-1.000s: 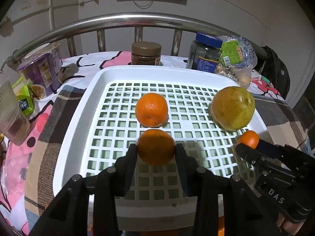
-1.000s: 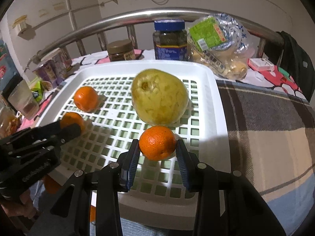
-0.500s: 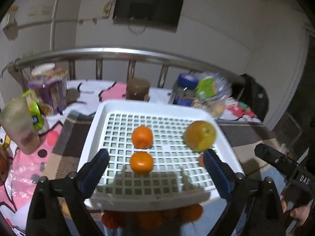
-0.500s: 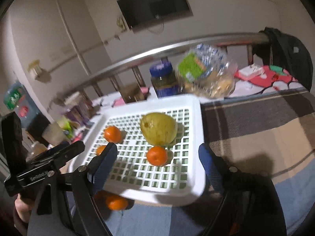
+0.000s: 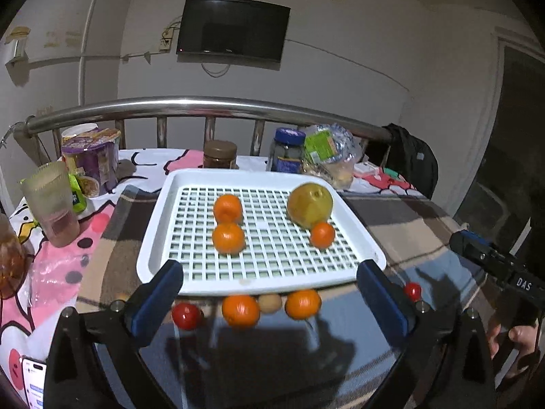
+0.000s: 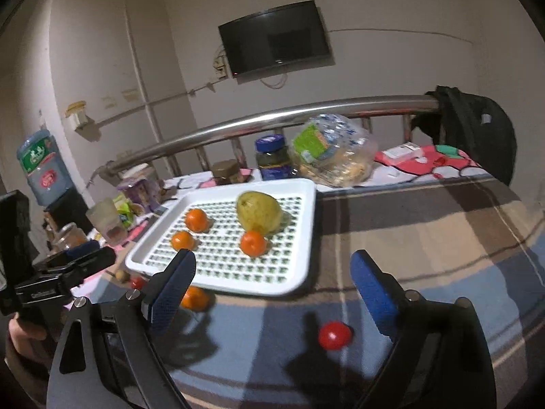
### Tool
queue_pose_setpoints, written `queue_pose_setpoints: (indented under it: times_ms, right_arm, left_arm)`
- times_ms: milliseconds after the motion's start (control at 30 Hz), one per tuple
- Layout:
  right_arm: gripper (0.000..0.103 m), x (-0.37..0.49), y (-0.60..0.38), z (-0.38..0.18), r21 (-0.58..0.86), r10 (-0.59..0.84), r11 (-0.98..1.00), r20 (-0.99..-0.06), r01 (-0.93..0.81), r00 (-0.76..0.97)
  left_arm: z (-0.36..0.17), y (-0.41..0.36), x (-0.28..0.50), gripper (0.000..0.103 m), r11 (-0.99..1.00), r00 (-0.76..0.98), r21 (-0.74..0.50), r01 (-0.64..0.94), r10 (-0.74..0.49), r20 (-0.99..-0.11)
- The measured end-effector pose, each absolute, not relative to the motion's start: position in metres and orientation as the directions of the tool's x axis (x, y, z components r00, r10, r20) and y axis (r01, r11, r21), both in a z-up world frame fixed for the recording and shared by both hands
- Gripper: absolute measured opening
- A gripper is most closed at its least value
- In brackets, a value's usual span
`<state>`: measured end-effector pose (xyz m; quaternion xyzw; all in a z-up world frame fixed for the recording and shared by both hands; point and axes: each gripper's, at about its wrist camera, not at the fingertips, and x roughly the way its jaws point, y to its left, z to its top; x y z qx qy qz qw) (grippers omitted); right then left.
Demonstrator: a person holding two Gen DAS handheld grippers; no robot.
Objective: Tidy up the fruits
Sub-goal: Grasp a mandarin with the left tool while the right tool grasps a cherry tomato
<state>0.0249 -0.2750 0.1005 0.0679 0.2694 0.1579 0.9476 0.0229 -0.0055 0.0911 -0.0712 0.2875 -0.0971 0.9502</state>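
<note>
Left wrist view: the left gripper [image 5: 272,296] has its jaws spread wide and holds nothing. Directly ahead of it sits the white slatted tray [image 5: 160,211] on the plaid blanket [image 5: 402,218]. On the tray, two oranges [image 5: 228,208] lie one behind the other, ahead and slightly left; a yellow-green pear [image 5: 310,204] lies ahead right, with a small orange [image 5: 322,235] touching its near side. Between the fingertips, just short of the tray's near rim, lie a red fruit [image 5: 185,315], an orange [image 5: 240,310], a small brown fruit [image 5: 269,302] and another orange [image 5: 303,303].

Right wrist view: the right gripper [image 6: 272,289] is likewise fully open and empty. A red fruit [image 6: 334,335] lies between its fingers, toward the right one; the tray is ahead and left.
</note>
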Motion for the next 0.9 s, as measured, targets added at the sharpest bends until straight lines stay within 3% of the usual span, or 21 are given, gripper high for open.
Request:
queue_pose_setpoints:
  times_ms: [267, 400, 633, 900]
  right_arm:
    - [0.093, 0.019, -0.283, 0.067, 0.169, 0.277, 0.961, -0.564, -0.219, 0.778]
    - [0.092, 0.021, -0.283, 0.052, 0.140, 0.244, 0.970, -0.605, -0.200, 0.758]
    - [0.092, 0.027, -0.277, 0.029, 0.115, 0.209, 0.977, -0.667, -0.179, 0.715]
    - [0.076, 0.031, -0.275, 0.018, 0.079, 0.170, 0.984, -0.700, -0.161, 0.693]
  left_arm:
    - [0.058, -0.006, 0.026, 0.103, 0.978, 0.776, -0.176, 0.115, -0.199, -0.598]
    - [0.041, -0.007, 0.032, 0.098, 0.983, 0.751, -0.157, 0.097, -0.176, -0.637]
    - [0.018, 0.001, 0.046, 0.078, 0.982, 0.707, -0.178, 0.060, -0.167, -0.688]
    - [0.013, -0.002, 0.055, 0.055, 0.983, 0.690, -0.170, 0.074, -0.174, -0.703]
